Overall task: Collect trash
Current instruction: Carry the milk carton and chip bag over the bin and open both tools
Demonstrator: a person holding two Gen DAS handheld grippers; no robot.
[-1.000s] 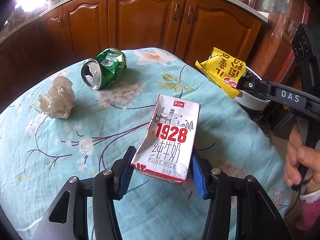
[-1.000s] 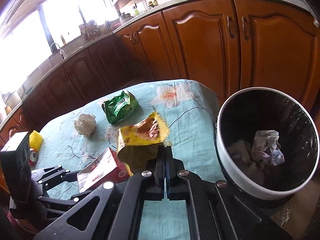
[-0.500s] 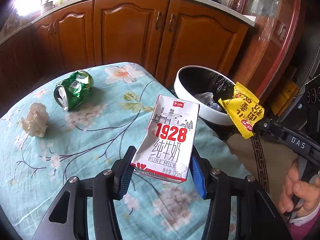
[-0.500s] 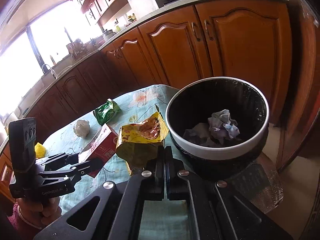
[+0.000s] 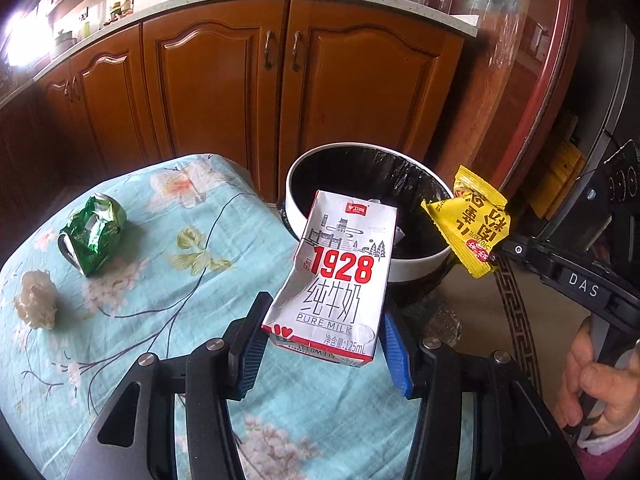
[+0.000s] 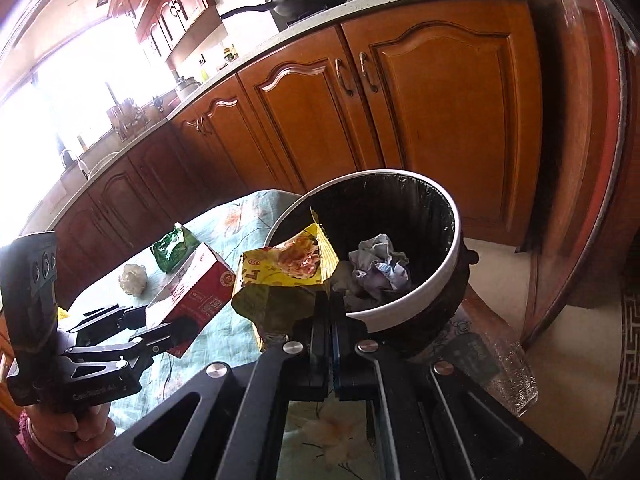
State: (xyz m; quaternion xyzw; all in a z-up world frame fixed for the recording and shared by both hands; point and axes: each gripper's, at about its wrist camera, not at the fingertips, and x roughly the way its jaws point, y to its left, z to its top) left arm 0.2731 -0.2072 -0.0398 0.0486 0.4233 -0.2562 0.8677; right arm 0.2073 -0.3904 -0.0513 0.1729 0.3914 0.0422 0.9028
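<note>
— Looking first at the biggest thing: table under a teal floral cloth [image 5: 168,240], with the round black bin with a white rim [image 5: 416,266] standing just beside its far corner, in front of brown wooden cabinet doors [image 5: 224,92].

— Anything in the bin?

— Crumpled pale paper [image 6: 380,266] at the bottom, on a black liner.

— And near the bin?

— Held up just in front of its rim: small white milk carton printed "1928" in red [image 5: 340,280], dented, clamped by its lower sides between the blue pads of the left gripper [image 5: 320,344], jaws partly apart at carton width. Seen from the right wrist, red side showing [image 6: 192,288].

— Right gripper?

— Right gripper [image 6: 330,312] squeezed fully together, pinching the lower edge of a torn yellow snack wrapper [image 5: 472,220]; wrapper hanging over the near rim of the bin, opened top toward the inside [image 6: 288,276].

— Farther from the bin?

— Well away on the cloth: crushed green drink can [image 5: 92,236] on its side, then a small wad of off-white tissue [image 5: 36,304] beyond it, the two apart.

— Hands?

— Right hand [image 5: 600,392] on its grip handle, pink cuff at the wrist.
</note>
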